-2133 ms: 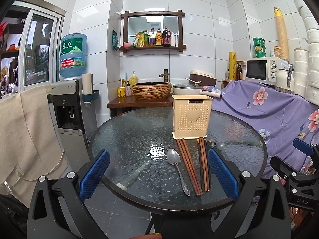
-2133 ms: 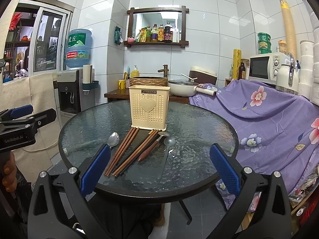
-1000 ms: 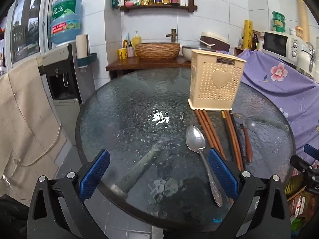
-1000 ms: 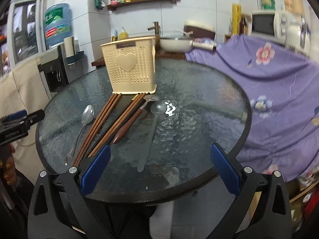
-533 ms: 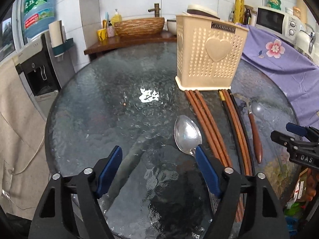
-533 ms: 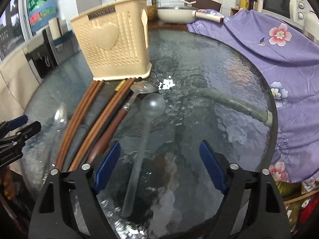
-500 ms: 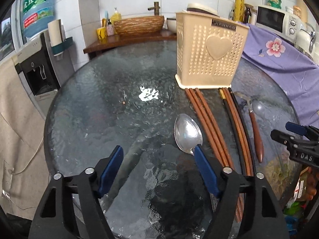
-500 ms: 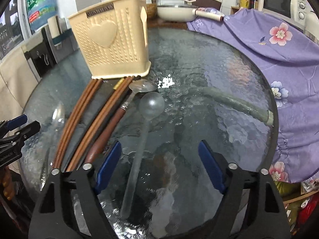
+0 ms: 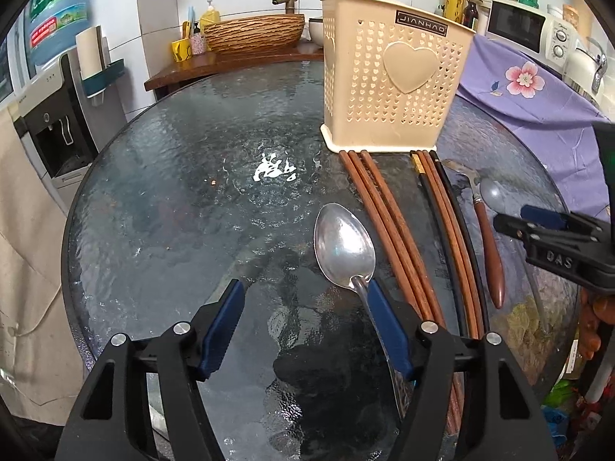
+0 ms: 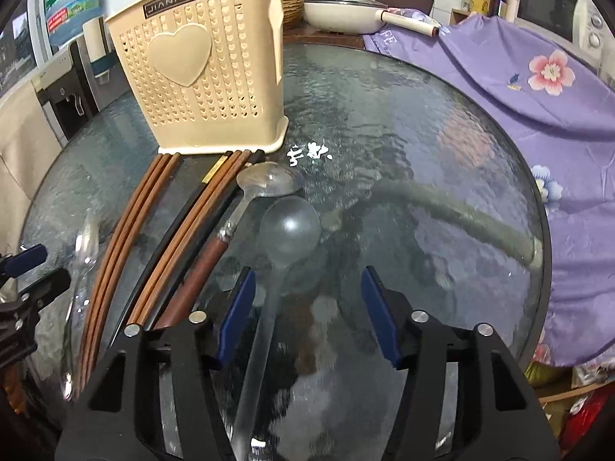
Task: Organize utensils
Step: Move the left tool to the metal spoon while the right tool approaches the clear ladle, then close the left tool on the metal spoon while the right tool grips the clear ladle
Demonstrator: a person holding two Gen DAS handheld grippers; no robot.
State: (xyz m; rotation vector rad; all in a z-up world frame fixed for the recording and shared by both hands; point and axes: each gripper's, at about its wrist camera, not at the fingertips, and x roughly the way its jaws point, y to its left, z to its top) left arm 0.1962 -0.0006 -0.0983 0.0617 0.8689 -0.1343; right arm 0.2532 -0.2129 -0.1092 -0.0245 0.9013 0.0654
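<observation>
Both grippers have dropped way down and moved in close over the glass table [image 9: 161, 176] compared to two seconds ago. The left gripper [image 9: 303, 322] went from wide open to noticeably narrower, and now its right pad sits right against the neck of the metal spoon [image 9: 344, 247]. The right gripper [image 10: 307, 307] narrowed too and now has the clear spoon [image 10: 286, 232]'s handle running between its pads, nearer the left one.

Both wrist cameras look low and close across the round glass table [image 9: 161, 176] from its near edge. Both views share the beige holder [image 9: 392, 88] [image 10: 203, 73] and the chopsticks [image 9: 388, 226] [image 10: 130, 226].
</observation>
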